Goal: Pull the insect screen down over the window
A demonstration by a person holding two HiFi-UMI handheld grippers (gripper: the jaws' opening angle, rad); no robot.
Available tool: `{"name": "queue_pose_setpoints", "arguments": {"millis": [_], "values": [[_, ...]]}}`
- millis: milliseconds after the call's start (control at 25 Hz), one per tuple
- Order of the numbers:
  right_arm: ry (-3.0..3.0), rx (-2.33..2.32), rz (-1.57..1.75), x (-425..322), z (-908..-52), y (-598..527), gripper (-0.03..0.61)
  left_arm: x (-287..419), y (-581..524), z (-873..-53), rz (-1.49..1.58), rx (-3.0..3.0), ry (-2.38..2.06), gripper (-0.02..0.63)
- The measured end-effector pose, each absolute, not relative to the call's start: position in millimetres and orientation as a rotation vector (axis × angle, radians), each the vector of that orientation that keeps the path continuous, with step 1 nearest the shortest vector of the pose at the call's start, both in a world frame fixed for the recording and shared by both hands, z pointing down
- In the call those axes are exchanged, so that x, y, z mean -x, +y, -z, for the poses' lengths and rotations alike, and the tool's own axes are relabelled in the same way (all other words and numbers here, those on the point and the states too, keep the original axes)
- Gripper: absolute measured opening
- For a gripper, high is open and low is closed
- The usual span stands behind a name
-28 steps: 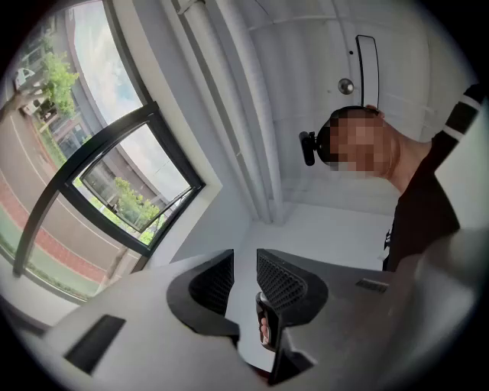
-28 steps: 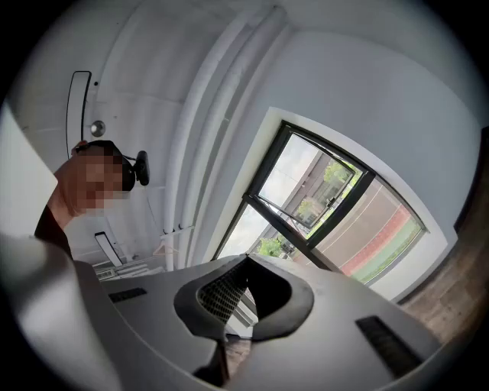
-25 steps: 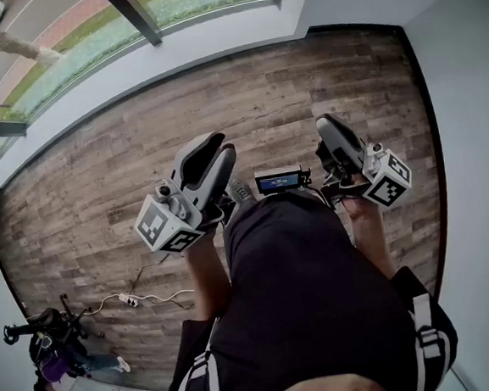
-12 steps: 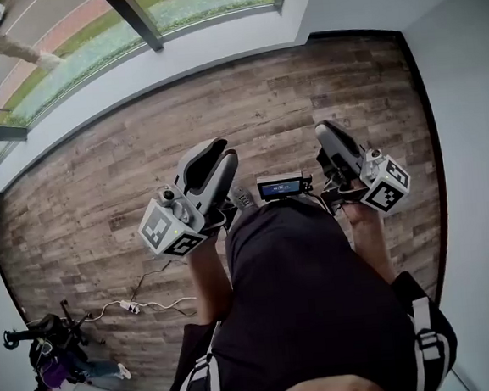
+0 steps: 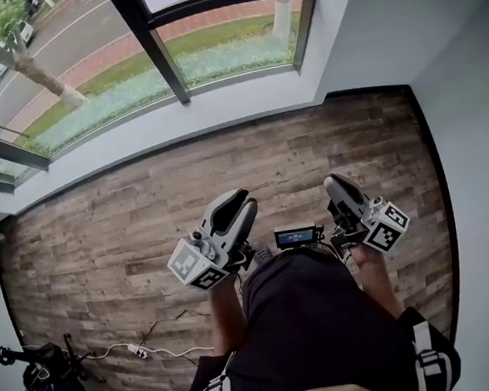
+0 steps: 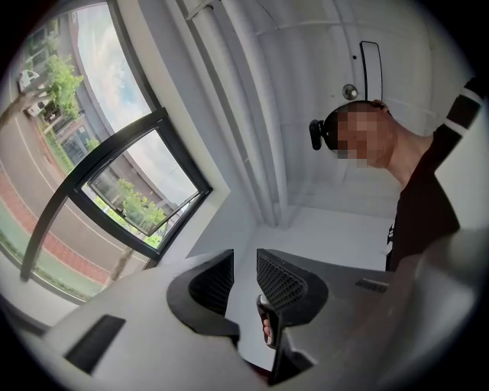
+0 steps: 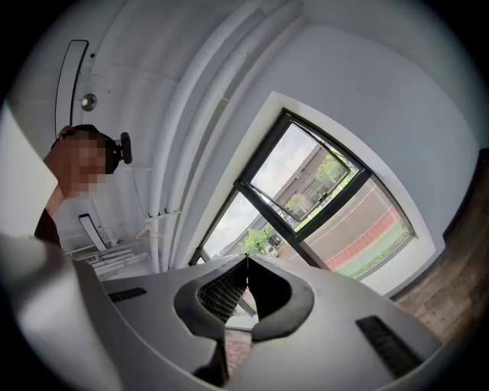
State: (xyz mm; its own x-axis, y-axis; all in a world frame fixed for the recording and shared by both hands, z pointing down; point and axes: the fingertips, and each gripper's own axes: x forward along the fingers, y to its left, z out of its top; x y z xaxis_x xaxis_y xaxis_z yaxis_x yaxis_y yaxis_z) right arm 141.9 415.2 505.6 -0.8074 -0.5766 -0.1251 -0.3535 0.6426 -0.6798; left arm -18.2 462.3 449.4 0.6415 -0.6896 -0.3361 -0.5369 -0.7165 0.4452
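The fingers (image 6: 286, 282) of our left gripper (image 6: 244, 263) stand partly apart with only air between them. Those of our right gripper (image 7: 246, 263) meet at the tips and hold nothing.

Over the last second the head view has lifted. The window (image 5: 215, 57) now fills much more of the top of the picture, and both grippers sit lower in it, still held level in front of our body. We read this as turning to the window, with the reach not yet begun.

We cannot pick out the screen in any view. We judge it is still rolled up at the head of the window, above what the head view shows. Nothing has been pulled down.

The window has a dark, slim frame (image 5: 163, 61) around clear glass, with one sash tilted open in the gripper views. Below it runs a smooth white sill (image 5: 179, 124). The floor (image 5: 127, 218) is brown wood-grain planks. The finger pads are dark with a fine grid texture, set in grey moulded shells.
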Motion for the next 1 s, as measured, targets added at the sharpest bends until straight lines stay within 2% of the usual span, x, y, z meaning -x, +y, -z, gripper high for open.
{"name": "queue_pose_setpoints", "arguments": {"millis": [560, 1000], "values": [[2.579, 0.742, 0.995, -70.4, -527.2, 401.4, 0.007, 81.1, 443.8, -469.9, 0.674, -2.519, -1.005, 0.101], [2.594, 0.660, 1.005, -50.0, -555.2, 274.0, 0.008, 101.0, 334.7, -484.3, 0.550, -2.514, -1.175, 0.101]]}}
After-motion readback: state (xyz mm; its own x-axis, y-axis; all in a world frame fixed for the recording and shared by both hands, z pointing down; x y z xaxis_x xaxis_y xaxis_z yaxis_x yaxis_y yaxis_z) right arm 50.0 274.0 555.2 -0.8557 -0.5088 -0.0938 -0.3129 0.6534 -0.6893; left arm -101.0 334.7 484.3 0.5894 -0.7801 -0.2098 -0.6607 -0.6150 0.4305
